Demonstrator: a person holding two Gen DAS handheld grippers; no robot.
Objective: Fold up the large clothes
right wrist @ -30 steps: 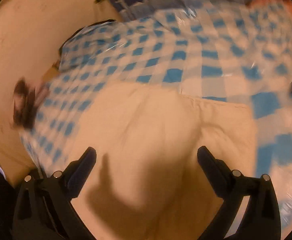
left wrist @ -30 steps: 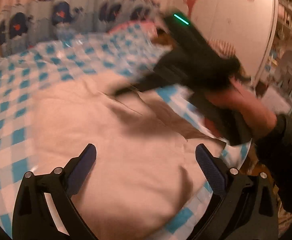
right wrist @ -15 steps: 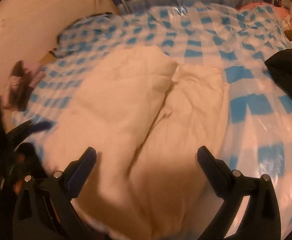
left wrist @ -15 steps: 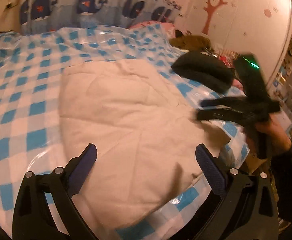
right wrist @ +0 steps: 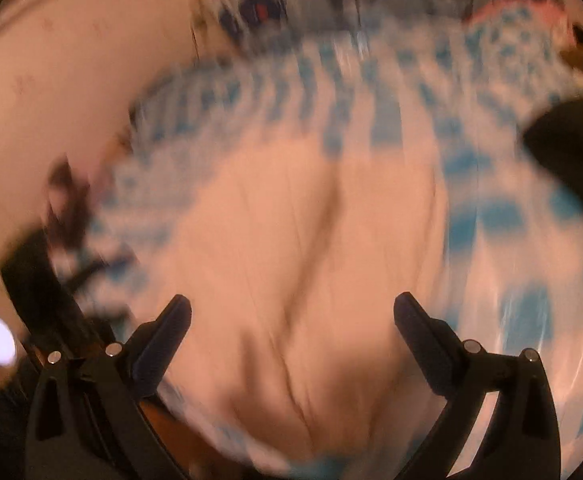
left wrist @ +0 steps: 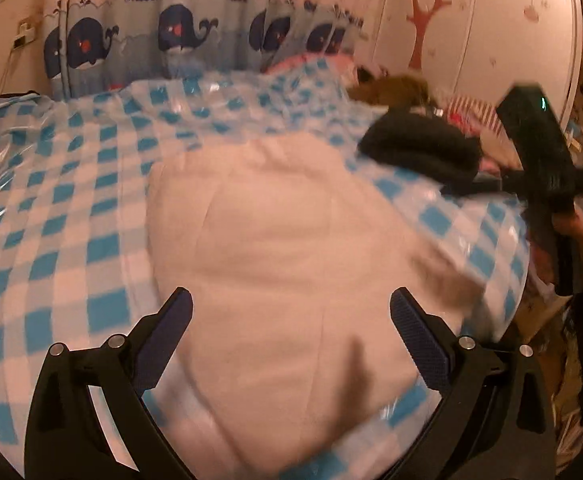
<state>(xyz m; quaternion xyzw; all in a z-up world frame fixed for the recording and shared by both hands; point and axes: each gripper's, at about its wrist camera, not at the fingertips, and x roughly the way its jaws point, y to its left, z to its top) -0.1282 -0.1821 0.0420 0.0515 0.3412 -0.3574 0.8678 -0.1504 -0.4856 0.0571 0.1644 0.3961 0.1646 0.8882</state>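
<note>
The bed (left wrist: 51, 208) fills most of both views, covered by a blue-and-white checked sheet under a glossy clear plastic layer; behind it hangs a curtain (left wrist: 179, 36) printed with dark blue whales, and to the right stands a pale wall with a red tree decal (left wrist: 423, 20).

On the middle of the bed lies the cream garment (left wrist: 275, 248), a large, soft, padded piece spread over the checks, its near edge reaching the bed's front edge; the right wrist view shows it too (right wrist: 291, 260), heavily blurred, with a long crease running down its middle.

Beyond its far right corner lies a dark folded cloth (left wrist: 419, 148), close to the garment though contact is unclear; farther back sit a pink pillow (left wrist: 315, 60) and a brown soft lump (left wrist: 395, 88) too blurred to name.

The left hand-held gripper (left wrist: 291, 320) hangs over the garment's near half with its fingers spread wide and nothing between them; the right hand-held gripper (right wrist: 291, 320) is likewise spread wide and empty above the garment; in the left wrist view it appears at the bed's right edge (left wrist: 539, 160), held by a hand (left wrist: 579, 236) in a dark sleeve, clear of the garment.
</note>
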